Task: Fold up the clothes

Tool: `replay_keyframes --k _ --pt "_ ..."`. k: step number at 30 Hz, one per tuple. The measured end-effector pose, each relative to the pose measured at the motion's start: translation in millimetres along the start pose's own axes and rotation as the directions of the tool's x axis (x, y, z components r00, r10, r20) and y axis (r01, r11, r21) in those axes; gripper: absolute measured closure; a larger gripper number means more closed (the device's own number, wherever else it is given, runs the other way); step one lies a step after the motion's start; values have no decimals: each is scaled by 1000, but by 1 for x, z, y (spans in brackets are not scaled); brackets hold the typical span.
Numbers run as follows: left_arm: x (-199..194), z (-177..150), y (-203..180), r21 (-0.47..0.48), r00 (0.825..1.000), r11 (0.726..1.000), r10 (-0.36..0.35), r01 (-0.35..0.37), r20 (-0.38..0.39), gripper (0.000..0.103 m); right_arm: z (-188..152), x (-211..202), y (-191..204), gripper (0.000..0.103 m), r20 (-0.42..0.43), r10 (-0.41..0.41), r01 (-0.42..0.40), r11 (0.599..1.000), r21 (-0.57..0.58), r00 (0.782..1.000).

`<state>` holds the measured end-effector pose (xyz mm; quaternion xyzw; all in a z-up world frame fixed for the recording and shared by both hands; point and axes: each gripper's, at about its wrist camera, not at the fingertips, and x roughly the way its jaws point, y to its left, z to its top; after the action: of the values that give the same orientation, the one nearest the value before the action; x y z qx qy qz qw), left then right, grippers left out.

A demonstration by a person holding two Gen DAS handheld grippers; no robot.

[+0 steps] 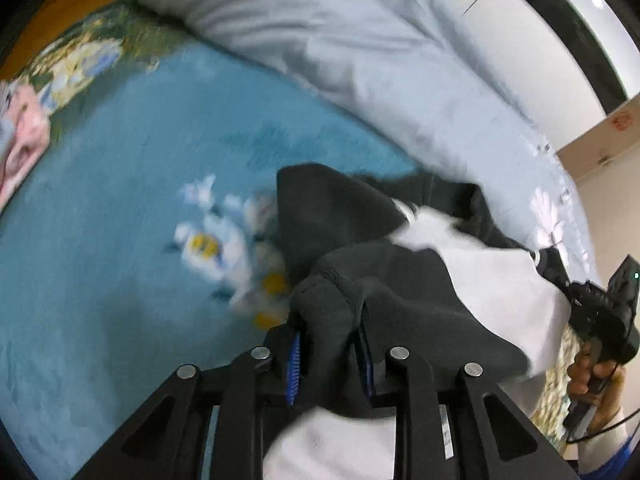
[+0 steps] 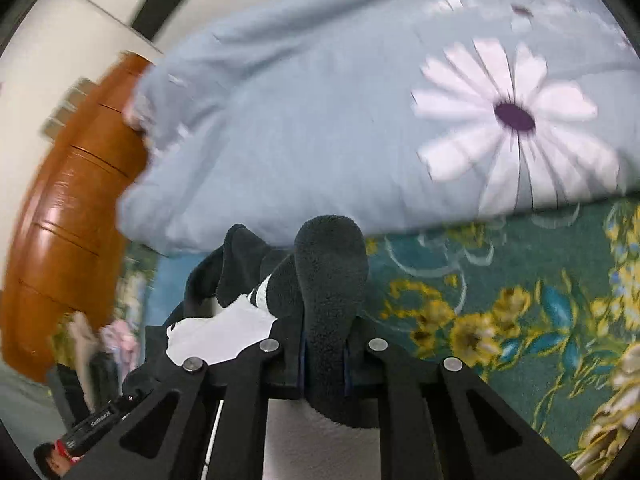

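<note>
Both of my sets of fingers, left [image 1: 328,356] and right [image 2: 324,360], are clamped on the dark fleece garment [image 1: 400,300] hanging between them above the bed [image 1: 120,260], so I should keep its edge taut and level.

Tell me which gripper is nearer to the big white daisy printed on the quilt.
Right. The right gripper, shut on the dark fleece garment, faces the daisy just ahead; the left gripper grips the garment's other end, farther away.
</note>
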<state>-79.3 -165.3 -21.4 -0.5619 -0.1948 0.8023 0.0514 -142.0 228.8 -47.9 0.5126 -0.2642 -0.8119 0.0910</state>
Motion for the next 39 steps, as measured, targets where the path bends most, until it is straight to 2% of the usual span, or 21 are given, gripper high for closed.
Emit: replay_keyframes --k 2,4,5,6,7,8,11,12,15,18,21,25,28,35,38,39 --pt "-8 -9 7 -3 1000 1000 -14 14 13 74 -5 5 -2 88 -3 -27 27 1000 6 1000" --pt "-17 -19 15 -5 999 1000 -28 28 28 63 -7 1 -3 84 4 -33 33 999 0 999" --pt "-19 -27 18 -21 999 999 -29 30 33 59 -7 -1 -3 74 7 -33 33 999 -3 999" --pt "-21 -36 21 -38 999 999 -30 31 38 51 -7 -8 -4 68 17 -40 40 999 -13 999" --pt "-23 -45 24 -55 999 998 -30 32 43 47 -8 -16 -4 58 33 -51 52 998 -28 998" --pt "-24 -53 28 -72 998 997 -31 34 47 46 -11 -26 -5 53 46 -51 53 998 -42 998" --pt "-30 -80 37 -122 998 992 -31 39 62 46 -27 -49 -13 52 48 -19 22 997 -73 999" --pt "-32 -88 41 -138 997 990 -31 41 67 46 -35 -53 -15 51 28 -10 12 997 -81 1000" --pt "-19 -114 46 -194 1000 981 -1 3 13 46 -67 -60 -26 51 -56 -5 -1 995 -98 998" --pt "-21 -125 47 -213 1000 977 -13 9 -19 46 -106 -64 -45 50 -136 -37 21 993 -120 990" --pt "-23 -136 48 -232 998 973 -27 15 -49 46 -140 -64 -68 50 -187 -78 63 994 -85 979" --pt "-25 -151 50 -257 995 966 -46 22 -89 46 -173 -72 -88 50 -190 -70 69 998 -12 979" --pt "-27 -160 50 -268 992 963 -52 19 -116 46 -187 -83 -87 50 -193 -62 62 998 -6 979" --pt "-32 -175 44 -256 987 966 -18 -24 -161 46 -218 -106 -92 50 -220 -93 85 995 -49 971" --pt "-35 -181 42 -250 984 967 -4 -42 -180 46 -226 -109 -98 50 -211 -72 71 997 -12 975" --pt "-38 -182 44 -248 982 964 54 -99 -181 46 -229 -110 -99 50 -213 -66 67 998 -5 975"
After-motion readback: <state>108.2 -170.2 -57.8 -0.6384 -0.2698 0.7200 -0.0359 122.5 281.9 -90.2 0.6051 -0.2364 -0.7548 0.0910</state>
